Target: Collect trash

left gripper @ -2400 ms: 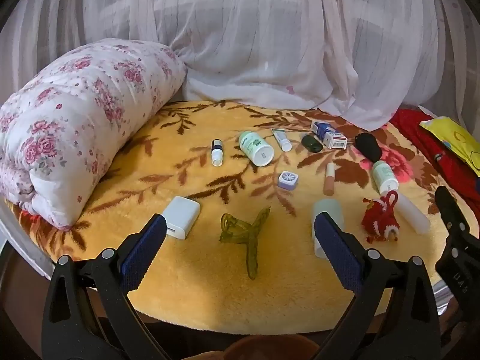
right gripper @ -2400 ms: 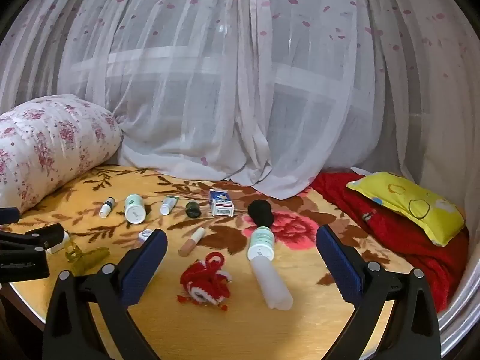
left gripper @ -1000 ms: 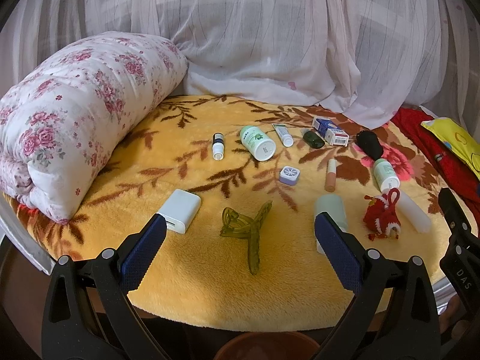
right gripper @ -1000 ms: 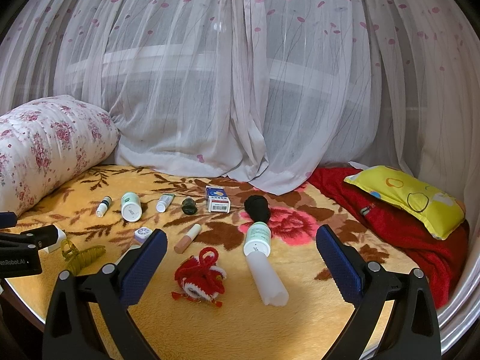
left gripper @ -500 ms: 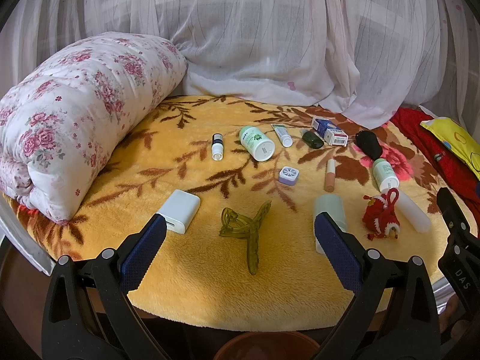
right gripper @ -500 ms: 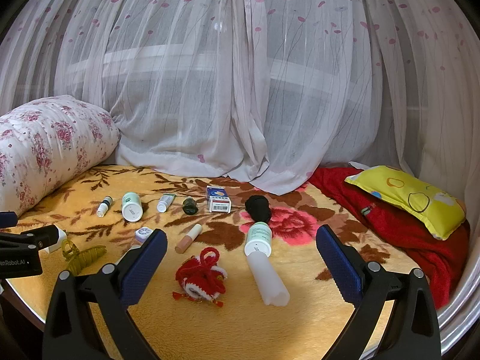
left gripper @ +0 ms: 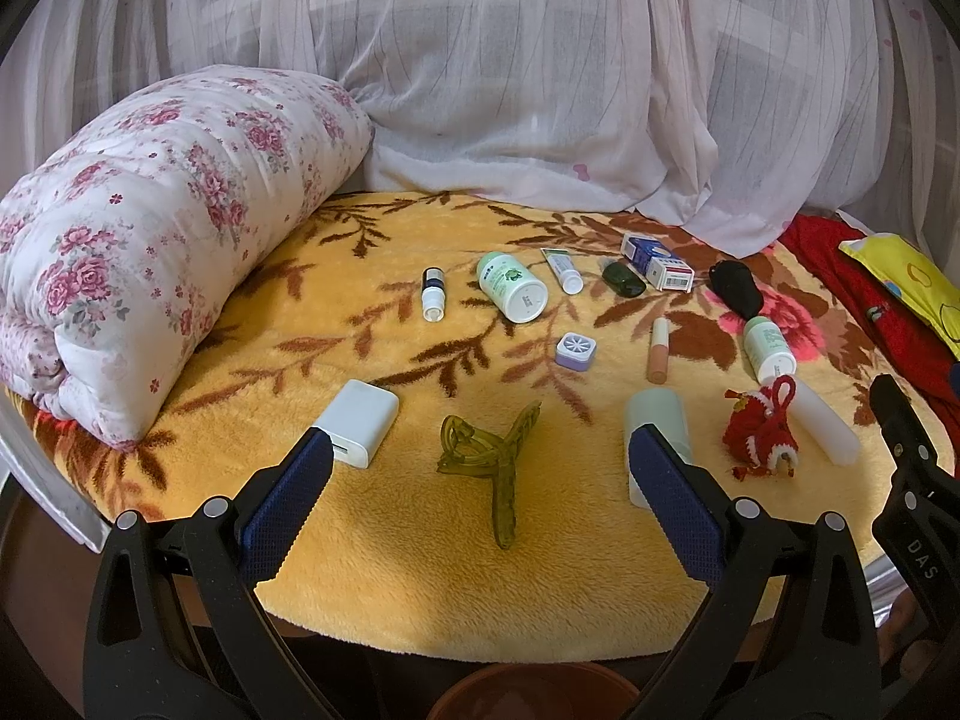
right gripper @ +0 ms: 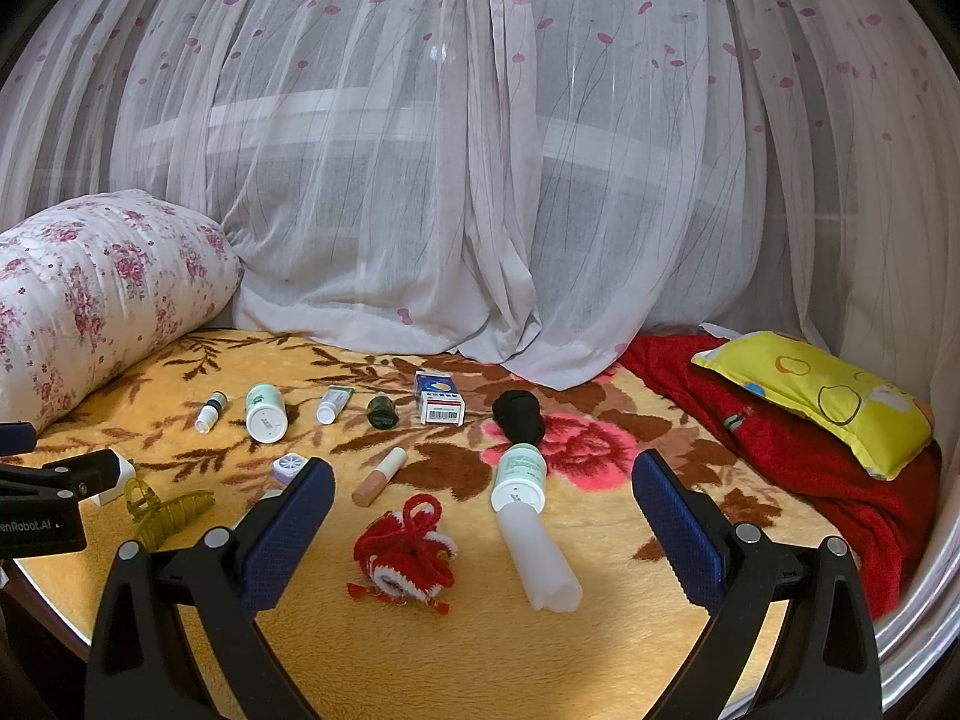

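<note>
Left wrist view: from the near edge of the yellow blanket (left gripper: 420,588), angled down, close over the hair claw (left gripper: 489,459).
Right wrist view: further right, lower, facing the curtain (right gripper: 480,180).
Shared: red knitted ornament (left gripper: 762,429) (right gripper: 408,552), bottles, floral quilt (left gripper: 150,240).

I see the clip (left gripper: 489,456) lying on the blanket (left gripper: 384,516) between charger (left gripper: 359,423) at left and knit toy (left gripper: 761,429) at right, bottles (left gripper: 513,287) behind
</note>
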The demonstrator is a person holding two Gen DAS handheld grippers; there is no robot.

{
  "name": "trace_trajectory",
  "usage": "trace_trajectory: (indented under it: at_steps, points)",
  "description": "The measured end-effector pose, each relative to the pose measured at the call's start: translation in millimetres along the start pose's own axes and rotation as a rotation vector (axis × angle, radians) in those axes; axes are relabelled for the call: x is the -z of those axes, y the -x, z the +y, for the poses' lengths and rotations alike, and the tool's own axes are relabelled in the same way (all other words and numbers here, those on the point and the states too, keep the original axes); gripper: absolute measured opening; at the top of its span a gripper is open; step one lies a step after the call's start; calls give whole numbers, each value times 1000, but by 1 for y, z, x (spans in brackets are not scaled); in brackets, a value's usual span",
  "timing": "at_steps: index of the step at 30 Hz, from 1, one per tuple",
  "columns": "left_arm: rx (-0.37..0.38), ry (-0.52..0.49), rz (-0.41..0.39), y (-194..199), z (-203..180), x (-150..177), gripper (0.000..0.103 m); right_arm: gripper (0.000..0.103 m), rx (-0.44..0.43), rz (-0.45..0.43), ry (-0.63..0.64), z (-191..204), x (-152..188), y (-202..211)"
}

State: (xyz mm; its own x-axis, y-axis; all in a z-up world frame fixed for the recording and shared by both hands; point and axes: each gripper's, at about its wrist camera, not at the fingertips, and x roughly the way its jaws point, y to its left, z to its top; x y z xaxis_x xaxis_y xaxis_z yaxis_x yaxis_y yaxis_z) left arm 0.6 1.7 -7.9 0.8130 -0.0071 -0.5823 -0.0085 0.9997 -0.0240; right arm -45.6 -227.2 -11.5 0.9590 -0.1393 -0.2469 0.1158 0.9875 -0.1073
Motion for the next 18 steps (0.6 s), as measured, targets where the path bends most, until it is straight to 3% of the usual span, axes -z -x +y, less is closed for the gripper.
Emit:
trace_trajectory:
  at_steps: [18]
  points:
    - [2, 1, 3, 0, 0, 0, 97, 98, -1, 1, -1, 4, 2, 1]
